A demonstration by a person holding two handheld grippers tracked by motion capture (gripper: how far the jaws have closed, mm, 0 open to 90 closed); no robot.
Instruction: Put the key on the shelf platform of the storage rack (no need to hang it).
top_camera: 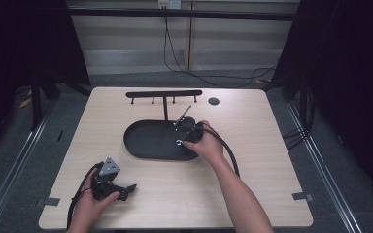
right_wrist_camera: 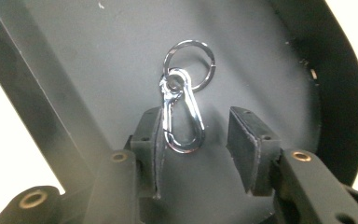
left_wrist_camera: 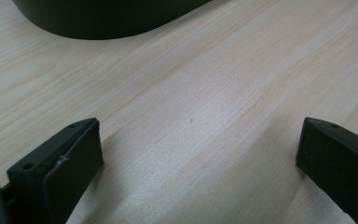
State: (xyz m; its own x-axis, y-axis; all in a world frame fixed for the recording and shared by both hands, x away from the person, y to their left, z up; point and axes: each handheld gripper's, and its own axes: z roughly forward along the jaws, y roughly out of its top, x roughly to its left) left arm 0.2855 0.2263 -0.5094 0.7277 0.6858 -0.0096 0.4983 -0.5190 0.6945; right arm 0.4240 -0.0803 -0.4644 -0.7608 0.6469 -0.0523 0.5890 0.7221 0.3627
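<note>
On the floor of the black oval metal tray (right_wrist_camera: 326, 84), between my part-open right tongs (right_wrist_camera: 198, 140) gripping nothing: polished steel snap-hook clip (right_wrist_camera: 182, 116) with split ring (right_wrist_camera: 189, 63), which I judge light, rigid, slippery, best pinched across its flat sides; left tongs (left_wrist_camera: 198, 154) wide, empty.

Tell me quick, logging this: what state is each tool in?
Left tool: open, holding nothing, over bare table.
Right tool: open, clip lying between its jaws in the tray.
</note>
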